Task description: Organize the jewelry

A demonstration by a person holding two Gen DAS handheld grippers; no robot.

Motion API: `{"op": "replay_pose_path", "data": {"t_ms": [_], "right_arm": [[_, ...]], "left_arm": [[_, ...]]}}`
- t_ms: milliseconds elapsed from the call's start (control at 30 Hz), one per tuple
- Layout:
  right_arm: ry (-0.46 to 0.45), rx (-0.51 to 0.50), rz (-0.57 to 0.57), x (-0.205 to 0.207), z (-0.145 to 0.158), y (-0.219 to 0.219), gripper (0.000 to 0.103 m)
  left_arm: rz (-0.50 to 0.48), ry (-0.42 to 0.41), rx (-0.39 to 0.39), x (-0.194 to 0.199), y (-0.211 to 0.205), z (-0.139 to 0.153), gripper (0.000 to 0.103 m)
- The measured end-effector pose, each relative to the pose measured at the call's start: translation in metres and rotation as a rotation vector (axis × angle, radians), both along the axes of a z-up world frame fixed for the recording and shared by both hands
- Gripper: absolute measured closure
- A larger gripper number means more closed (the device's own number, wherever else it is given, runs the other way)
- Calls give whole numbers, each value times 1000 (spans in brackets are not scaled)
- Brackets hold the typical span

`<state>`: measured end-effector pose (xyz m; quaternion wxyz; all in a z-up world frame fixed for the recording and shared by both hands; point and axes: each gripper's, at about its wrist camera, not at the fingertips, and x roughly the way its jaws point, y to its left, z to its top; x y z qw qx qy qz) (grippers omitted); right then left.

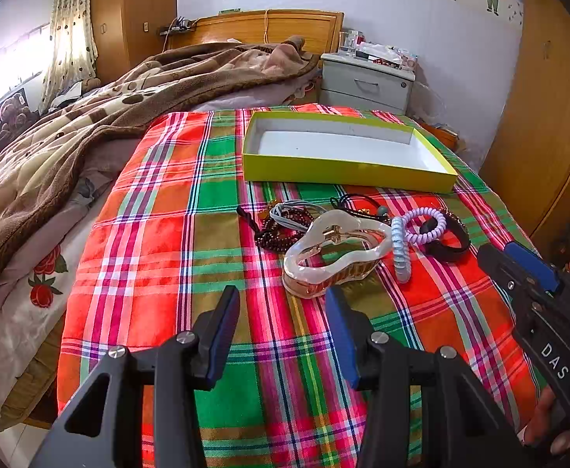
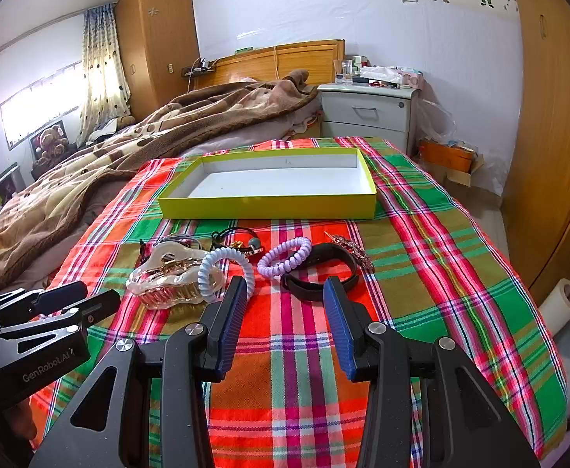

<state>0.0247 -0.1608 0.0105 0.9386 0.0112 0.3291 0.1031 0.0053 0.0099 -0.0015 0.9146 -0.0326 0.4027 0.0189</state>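
Observation:
A yellow-green box with a white inside lies empty on the plaid cloth. In front of it is a pile of jewelry: a large clear hair claw, a pale blue coil tie, a purple coil tie, a black band, dark bead strings and a pink brooch. My left gripper is open, just short of the claw. My right gripper is open, just short of the black band.
The plaid cloth covers the foot of a bed. A brown blanket lies at the left. A grey nightstand stands behind the box, a wooden wardrobe at the right. The right gripper shows in the left wrist view.

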Motion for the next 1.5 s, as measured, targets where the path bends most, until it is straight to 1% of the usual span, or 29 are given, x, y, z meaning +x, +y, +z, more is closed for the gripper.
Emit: {"op": "replay_pose_path", "data": {"t_ms": [167, 233, 300, 367, 433, 500, 567, 700, 800, 900, 1000, 1133, 1167, 1200, 1300, 1333, 1367, 1400, 1500], "right_arm": [[-2, 31, 52, 2, 0, 2, 61], [3, 52, 83, 5, 1, 4, 61], [23, 100, 133, 9, -1, 4, 61], [47, 121, 173, 12, -4, 8, 61], [77, 147, 241, 19, -8, 13, 61], [101, 131, 272, 22, -12, 20, 61], [104, 125, 318, 24, -15, 25, 61], [122, 67, 369, 31, -20, 38, 61], [130, 28, 389, 37, -23, 44, 61], [148, 7, 408, 41, -27, 47, 61], [173, -22, 417, 47, -32, 51, 61], [164, -57, 447, 44, -33, 55, 61], [165, -67, 452, 43, -33, 57, 65], [164, -76, 454, 44, -34, 58, 73], [165, -82, 456, 45, -36, 59, 77], [165, -78, 456, 46, -36, 58, 81], [164, -73, 454, 47, -36, 57, 88], [163, -70, 451, 47, -36, 56, 91], [148, -50, 440, 46, -33, 51, 92]], "left_arm": [[-7, 3, -12, 3, 4, 1, 56], [-18, 7, -29, 4, 9, 1, 56], [-15, 9, -43, 5, 15, 2, 56], [-11, 14, -56, 7, 23, 1, 56], [-27, 32, -66, 10, 28, 0, 56], [-19, 35, -77, 11, 35, 0, 56], [-22, 34, -105, 12, 41, -1, 56], [-29, 45, -124, 17, 49, -1, 56], [-27, 50, -108, 20, 50, -1, 56], [-29, 60, -124, 23, 53, -3, 56], [-25, 69, -116, 26, 55, -3, 56], [-19, 75, -121, 30, 58, -5, 56], [-18, 77, -123, 32, 58, -5, 56], [-19, 81, -125, 33, 58, -6, 56], [-43, 86, -155, 34, 57, -6, 56], [-56, 83, -169, 34, 57, -5, 56], [-72, 78, -178, 34, 56, -4, 56], [-84, 76, -181, 35, 55, -3, 56], [-115, 79, -189, 38, 51, -1, 56]]}}
